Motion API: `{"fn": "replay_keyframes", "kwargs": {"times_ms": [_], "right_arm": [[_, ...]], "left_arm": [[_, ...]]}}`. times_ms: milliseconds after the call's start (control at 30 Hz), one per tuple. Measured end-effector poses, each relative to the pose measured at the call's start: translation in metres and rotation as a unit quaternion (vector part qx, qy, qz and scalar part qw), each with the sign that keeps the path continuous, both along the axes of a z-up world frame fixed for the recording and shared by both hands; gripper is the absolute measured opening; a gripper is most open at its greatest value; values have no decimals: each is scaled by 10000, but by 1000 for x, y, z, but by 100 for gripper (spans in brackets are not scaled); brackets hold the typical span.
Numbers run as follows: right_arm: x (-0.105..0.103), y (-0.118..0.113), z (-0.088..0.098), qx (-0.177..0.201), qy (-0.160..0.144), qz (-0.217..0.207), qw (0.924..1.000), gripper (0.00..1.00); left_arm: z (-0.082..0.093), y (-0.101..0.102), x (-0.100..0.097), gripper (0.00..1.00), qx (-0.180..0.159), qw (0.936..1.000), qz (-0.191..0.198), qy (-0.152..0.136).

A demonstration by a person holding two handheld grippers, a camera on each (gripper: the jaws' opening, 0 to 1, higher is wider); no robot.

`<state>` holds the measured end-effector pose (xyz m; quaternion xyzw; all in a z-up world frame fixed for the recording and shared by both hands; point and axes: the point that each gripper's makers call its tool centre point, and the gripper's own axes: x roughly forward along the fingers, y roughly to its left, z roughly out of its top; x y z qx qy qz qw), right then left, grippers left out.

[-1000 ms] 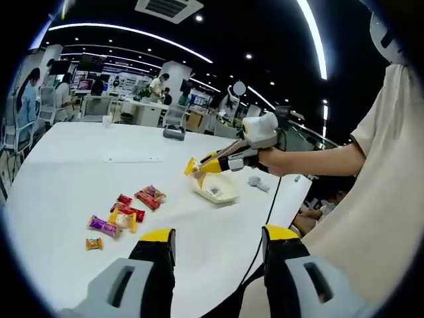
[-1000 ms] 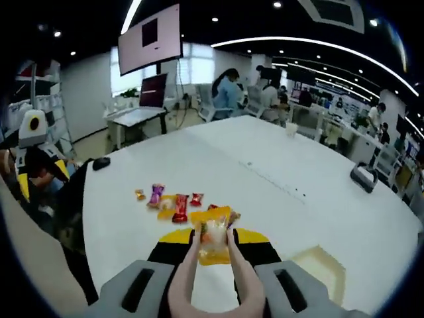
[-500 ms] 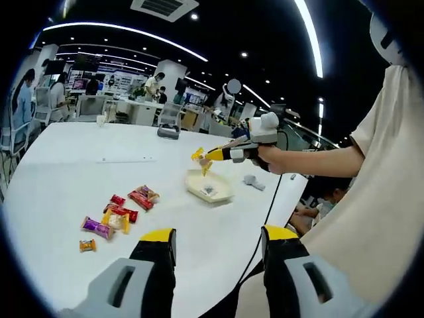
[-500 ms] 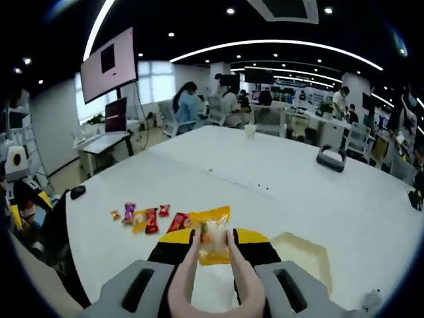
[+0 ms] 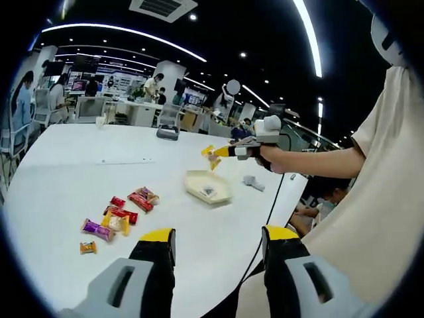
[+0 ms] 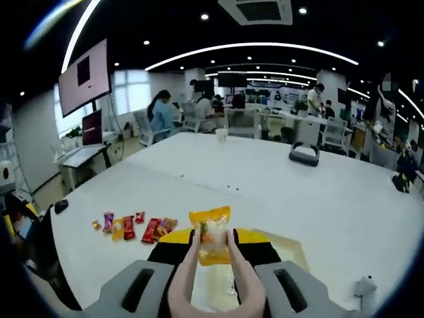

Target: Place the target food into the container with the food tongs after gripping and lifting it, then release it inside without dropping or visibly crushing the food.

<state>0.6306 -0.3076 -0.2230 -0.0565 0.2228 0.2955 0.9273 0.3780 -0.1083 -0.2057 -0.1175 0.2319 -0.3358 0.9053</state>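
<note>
An orange-yellow snack packet (image 6: 210,225) is pinched between the tips of flesh-coloured food tongs (image 6: 184,278). My right gripper (image 6: 213,240) is shut on the tongs' arms. The packet hangs over a cream tray (image 6: 295,250) on the white table. In the left gripper view the right gripper (image 5: 246,150) reaches in from the right, with the packet (image 5: 211,154) held above the tray (image 5: 207,187), which has one small item inside. My left gripper (image 5: 218,237) stands open over the near table edge. Several loose wrapped snacks (image 5: 119,215) lie left of the tray.
A black handled device (image 5: 170,132) sits at the far side of the table, with a paper cup (image 5: 101,120) far left. Beyond the tray lies a small grey object (image 5: 253,182). A cable (image 5: 270,202) hangs from the right gripper. People sit at background desks.
The right gripper has carried the packet a little up and to the right, so it now hangs over the tray. The left gripper stays open in place.
</note>
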Motion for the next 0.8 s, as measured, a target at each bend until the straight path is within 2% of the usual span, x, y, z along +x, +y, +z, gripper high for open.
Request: {"fn": "replay_keyframes", "kwargs": {"times_ms": [433,800], "right_arm": [[12,-37,7,-6,-156,-668,9976,22],[16,-53,9,140,-178,-957,9952,22]], "left_arm": [[0,-3,0,52,-30,10000,-61,2],[0,-6,0,52,-41,10000,-83,-9]]}}
